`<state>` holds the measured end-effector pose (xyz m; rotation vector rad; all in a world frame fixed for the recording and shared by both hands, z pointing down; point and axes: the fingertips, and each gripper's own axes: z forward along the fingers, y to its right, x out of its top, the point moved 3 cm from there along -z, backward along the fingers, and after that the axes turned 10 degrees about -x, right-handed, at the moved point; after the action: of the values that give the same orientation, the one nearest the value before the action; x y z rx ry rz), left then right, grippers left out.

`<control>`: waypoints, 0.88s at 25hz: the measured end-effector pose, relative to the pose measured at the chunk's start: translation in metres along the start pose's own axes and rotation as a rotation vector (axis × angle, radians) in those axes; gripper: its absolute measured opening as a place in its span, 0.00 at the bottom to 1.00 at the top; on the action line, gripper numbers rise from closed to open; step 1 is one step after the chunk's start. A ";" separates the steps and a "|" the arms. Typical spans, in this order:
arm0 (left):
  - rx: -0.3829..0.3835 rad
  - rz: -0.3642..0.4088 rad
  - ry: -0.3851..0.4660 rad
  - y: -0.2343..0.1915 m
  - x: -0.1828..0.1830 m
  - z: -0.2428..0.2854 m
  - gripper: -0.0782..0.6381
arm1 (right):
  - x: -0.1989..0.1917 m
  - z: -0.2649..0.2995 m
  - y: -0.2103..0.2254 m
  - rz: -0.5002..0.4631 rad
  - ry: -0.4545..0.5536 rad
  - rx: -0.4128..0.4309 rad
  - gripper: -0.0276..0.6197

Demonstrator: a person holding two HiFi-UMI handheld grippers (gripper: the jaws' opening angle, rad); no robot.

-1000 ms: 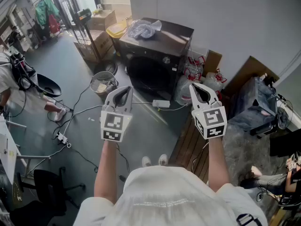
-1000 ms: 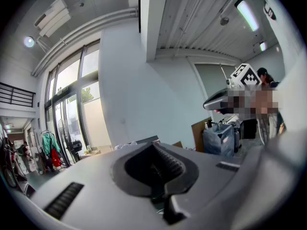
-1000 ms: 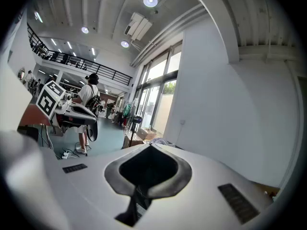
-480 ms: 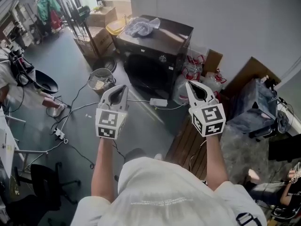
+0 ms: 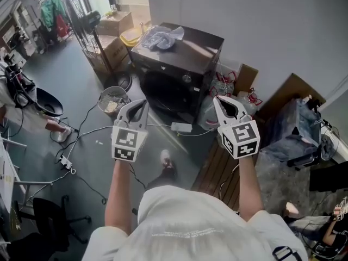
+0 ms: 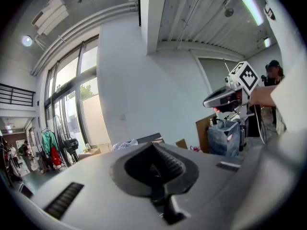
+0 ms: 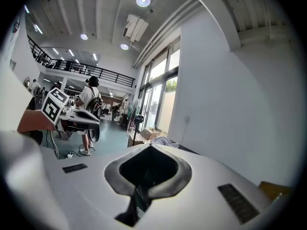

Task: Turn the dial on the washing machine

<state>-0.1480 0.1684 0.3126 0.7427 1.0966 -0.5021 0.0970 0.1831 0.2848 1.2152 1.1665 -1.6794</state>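
Washing machine (image 5: 182, 58), a dark front-loader, stands against the white wall at the top middle of the head view. Its small round dial (image 5: 186, 78) sits on the front panel above the door. A crumpled pale bundle (image 5: 162, 36) lies on its lid. The 2 grippers are held in the air side by side, apart from each other and well short of the machine, both pointing toward it. The left gripper (image 5: 142, 104) has its jaws clenched tip to tip, with nothing between them. The right gripper (image 5: 220, 101) is likewise closed and empty. On the grey floor, a white power strip (image 5: 181, 127) lies just in front of the machine, between the 2 grippers. A round bucket (image 5: 111, 99) stands left of the machine, near the left gripper's tip. A wooden pallet (image 5: 220, 170) lies below the right gripper. Cardboard boxes (image 5: 111, 48) and a yellow bin (image 5: 133, 35) sit at the machine's far left.
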 end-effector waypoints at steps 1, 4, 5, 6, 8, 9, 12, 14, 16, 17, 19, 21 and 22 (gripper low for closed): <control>0.003 -0.001 0.001 -0.010 -0.001 0.010 0.13 | 0.001 0.012 0.003 -0.006 0.003 0.000 0.07; 0.003 -0.012 0.011 -0.038 -0.002 0.044 0.13 | 0.002 0.050 0.018 -0.004 0.002 -0.008 0.07; -0.001 -0.016 0.013 -0.047 -0.002 0.055 0.13 | 0.003 0.063 0.023 -0.001 -0.001 -0.010 0.07; -0.005 -0.019 0.012 -0.056 -0.003 0.067 0.13 | 0.004 0.077 0.027 0.002 -0.004 -0.010 0.07; -0.016 -0.023 0.007 -0.076 -0.004 0.090 0.13 | 0.008 0.105 0.034 0.006 -0.006 -0.009 0.07; -0.022 -0.025 0.004 -0.086 -0.004 0.101 0.13 | 0.009 0.118 0.037 0.007 -0.008 -0.010 0.07; -0.037 -0.020 -0.011 -0.120 -0.007 0.133 0.13 | 0.010 0.159 0.046 0.011 -0.025 -0.018 0.07; -0.044 -0.017 -0.018 -0.141 -0.008 0.152 0.13 | 0.007 0.186 0.050 -0.004 -0.045 -0.013 0.07; -0.049 -0.019 -0.022 -0.158 -0.009 0.170 0.13 | 0.004 0.210 0.052 -0.032 -0.060 0.000 0.07; -0.053 -0.021 -0.026 -0.166 -0.011 0.179 0.13 | 0.002 0.220 0.053 -0.038 -0.063 0.006 0.07; -0.062 -0.027 -0.032 -0.179 -0.015 0.196 0.13 | 0.000 0.240 0.056 -0.022 -0.070 0.007 0.07; -0.075 -0.033 -0.038 -0.187 -0.019 0.211 0.13 | -0.004 0.256 0.061 0.000 -0.081 -0.007 0.07; -0.081 -0.036 -0.042 -0.190 -0.022 0.218 0.13 | -0.007 0.263 0.064 0.007 -0.088 -0.017 0.07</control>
<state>-0.1558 -0.1208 0.3350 0.6393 1.0866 -0.4989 0.0833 -0.0855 0.3115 1.1222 1.1194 -1.6968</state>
